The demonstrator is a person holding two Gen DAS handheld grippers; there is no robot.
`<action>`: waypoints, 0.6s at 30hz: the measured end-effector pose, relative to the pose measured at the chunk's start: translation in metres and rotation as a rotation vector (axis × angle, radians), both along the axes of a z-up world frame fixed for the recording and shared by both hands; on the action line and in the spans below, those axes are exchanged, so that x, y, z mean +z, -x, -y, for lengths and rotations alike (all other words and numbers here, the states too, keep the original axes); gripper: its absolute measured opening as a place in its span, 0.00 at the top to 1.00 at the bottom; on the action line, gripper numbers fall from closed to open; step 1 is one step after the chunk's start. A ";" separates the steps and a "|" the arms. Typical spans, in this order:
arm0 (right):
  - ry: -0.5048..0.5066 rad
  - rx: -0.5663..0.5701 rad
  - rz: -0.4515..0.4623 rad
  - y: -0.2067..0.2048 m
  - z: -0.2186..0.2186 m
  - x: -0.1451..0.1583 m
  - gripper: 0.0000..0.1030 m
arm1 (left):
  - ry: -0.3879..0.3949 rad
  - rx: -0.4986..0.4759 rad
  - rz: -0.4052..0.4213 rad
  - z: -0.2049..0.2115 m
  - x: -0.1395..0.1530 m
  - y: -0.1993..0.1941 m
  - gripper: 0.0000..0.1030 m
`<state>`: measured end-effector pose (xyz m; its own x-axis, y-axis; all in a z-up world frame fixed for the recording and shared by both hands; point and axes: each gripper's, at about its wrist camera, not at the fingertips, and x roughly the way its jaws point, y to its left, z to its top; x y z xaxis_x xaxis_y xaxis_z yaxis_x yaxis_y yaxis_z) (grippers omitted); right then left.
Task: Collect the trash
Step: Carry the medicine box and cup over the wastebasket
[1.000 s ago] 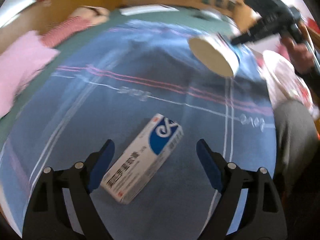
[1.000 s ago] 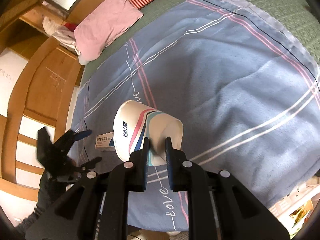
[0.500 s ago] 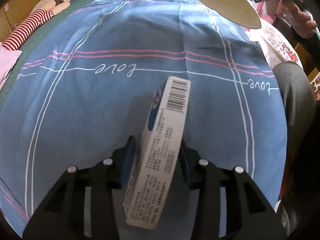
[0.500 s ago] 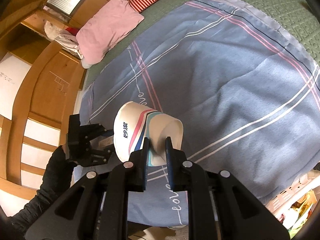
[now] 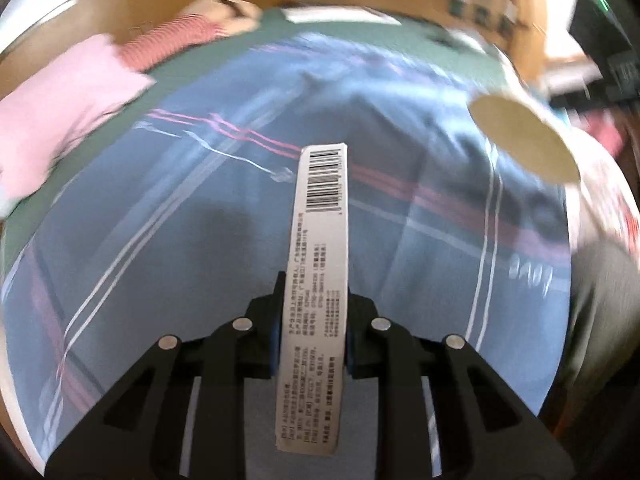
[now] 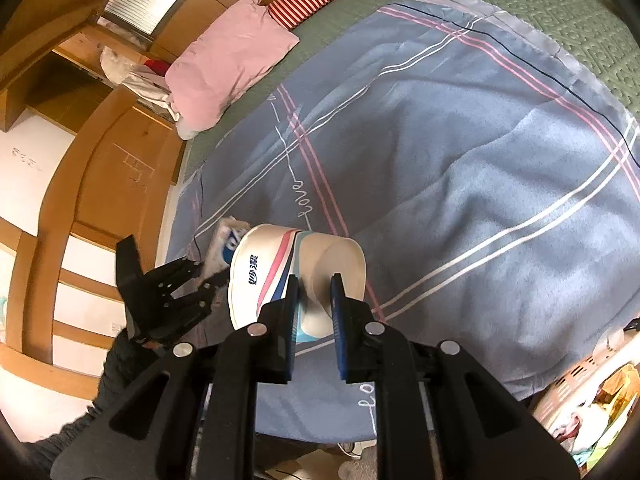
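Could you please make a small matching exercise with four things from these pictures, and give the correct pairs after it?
Things:
1. paper cup
2. medicine box
3. pink pillow
4. blue blanket

Places or states:
A. spread over the green bed cover
B. lying near the wooden headboard
C. gripped by its rim in the right gripper
D. between the closing jaws of the left gripper

Pairs: 1-C, 2-D, 3-B, 4-A
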<state>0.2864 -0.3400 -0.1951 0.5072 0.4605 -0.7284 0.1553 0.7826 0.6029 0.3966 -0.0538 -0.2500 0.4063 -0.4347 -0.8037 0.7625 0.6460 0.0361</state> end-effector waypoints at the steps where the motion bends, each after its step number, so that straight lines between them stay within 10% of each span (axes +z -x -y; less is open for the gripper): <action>1: -0.001 -0.005 0.005 0.003 0.000 0.001 0.84 | 0.005 0.042 0.019 -0.001 0.007 0.006 0.77; 18: 0.175 -0.138 0.165 0.092 0.018 0.054 0.84 | 0.089 0.299 0.176 0.047 0.101 0.127 0.77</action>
